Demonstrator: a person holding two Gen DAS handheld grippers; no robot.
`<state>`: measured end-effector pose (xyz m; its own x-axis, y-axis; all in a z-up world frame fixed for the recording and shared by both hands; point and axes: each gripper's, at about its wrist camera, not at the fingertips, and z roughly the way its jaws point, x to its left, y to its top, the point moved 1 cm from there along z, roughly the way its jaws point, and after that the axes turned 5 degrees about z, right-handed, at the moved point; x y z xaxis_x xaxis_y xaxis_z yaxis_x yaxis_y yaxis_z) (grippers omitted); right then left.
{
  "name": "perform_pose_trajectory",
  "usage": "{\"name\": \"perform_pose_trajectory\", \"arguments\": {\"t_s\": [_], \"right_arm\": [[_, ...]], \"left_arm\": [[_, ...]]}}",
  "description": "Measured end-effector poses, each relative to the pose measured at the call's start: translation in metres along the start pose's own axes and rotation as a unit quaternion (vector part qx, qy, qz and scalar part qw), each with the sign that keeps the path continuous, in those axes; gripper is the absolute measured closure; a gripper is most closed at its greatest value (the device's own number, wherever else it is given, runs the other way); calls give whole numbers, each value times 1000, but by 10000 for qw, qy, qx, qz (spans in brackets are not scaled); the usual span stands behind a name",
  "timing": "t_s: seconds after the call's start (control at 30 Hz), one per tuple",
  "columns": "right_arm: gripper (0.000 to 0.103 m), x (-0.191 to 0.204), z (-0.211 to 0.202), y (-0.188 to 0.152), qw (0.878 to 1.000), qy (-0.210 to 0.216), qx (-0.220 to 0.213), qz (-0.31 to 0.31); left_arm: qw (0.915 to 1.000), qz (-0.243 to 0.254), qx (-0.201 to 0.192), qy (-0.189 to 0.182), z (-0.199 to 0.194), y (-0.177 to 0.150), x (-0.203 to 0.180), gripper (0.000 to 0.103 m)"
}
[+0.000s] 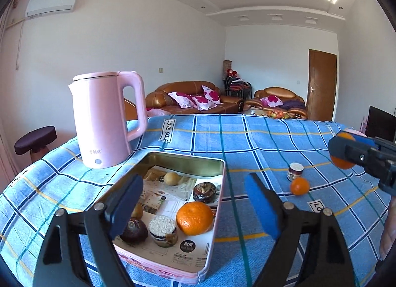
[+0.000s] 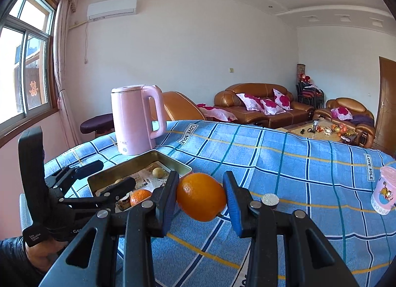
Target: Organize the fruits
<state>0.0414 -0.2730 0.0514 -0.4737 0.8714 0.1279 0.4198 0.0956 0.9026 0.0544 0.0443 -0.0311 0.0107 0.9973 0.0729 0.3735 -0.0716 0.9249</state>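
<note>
Right claw grasping an orange above the worktop; left claw released over the tin.

The right claw (image 2: 201, 200) is clamped on a round orange fruit (image 2: 201, 196), held clear of the blue plaid cloth (image 2: 297, 163) covering the worktop, just right of the rectangular pink metal tin (image 1: 217, 202). The left claw (image 1: 195, 210) stands spread wide and empty above the near end of the tin. Inside the tin lie a second orange (image 1: 194, 217), two dark brown round fruits (image 1: 133, 230), a small yellow-tan fruit (image 1: 171, 178) and a short grain-topped jar (image 1: 162, 230). Right of the tin, a small orange (image 1: 299, 186) rests on the cloth just beside a similar small jar (image 1: 295, 171). A pink electric kettle (image 1: 104, 118) stands behind the tin's left corner. A pink cartoon-printed cup (image 2: 384, 189) sits far right of the tin.
</note>
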Motion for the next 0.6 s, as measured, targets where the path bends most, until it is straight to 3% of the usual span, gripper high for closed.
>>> {"name": "perform_pose_trajectory", "arguments": {"t_s": [0.13,0.2,0.27,0.43,0.5,0.6], "right_arm": [[64,-5,-6,-6,10000,20,-16,78],[64,-7,-10,-8,9999,16,-27,96],[64,-8,-16,-10,9999,8,-57,97],[64,-7,-28,-16,9997,79,-167,132],[64,-3,-26,-19,9998,113,-128,108],[64,3,-24,-22,9999,132,-57,19]], "left_arm": [[9999,-9,97,78,-5,0,6,14],[9997,44,27,233,-20,-2,12,3],[9995,82,-23,293,-40,-11,19,0],[9994,108,293,-116,-70,-49,17,0],[9983,36,405,-408,-72,-58,12,0],[9972,87,557,-484,-66,-67,2,0]]}}
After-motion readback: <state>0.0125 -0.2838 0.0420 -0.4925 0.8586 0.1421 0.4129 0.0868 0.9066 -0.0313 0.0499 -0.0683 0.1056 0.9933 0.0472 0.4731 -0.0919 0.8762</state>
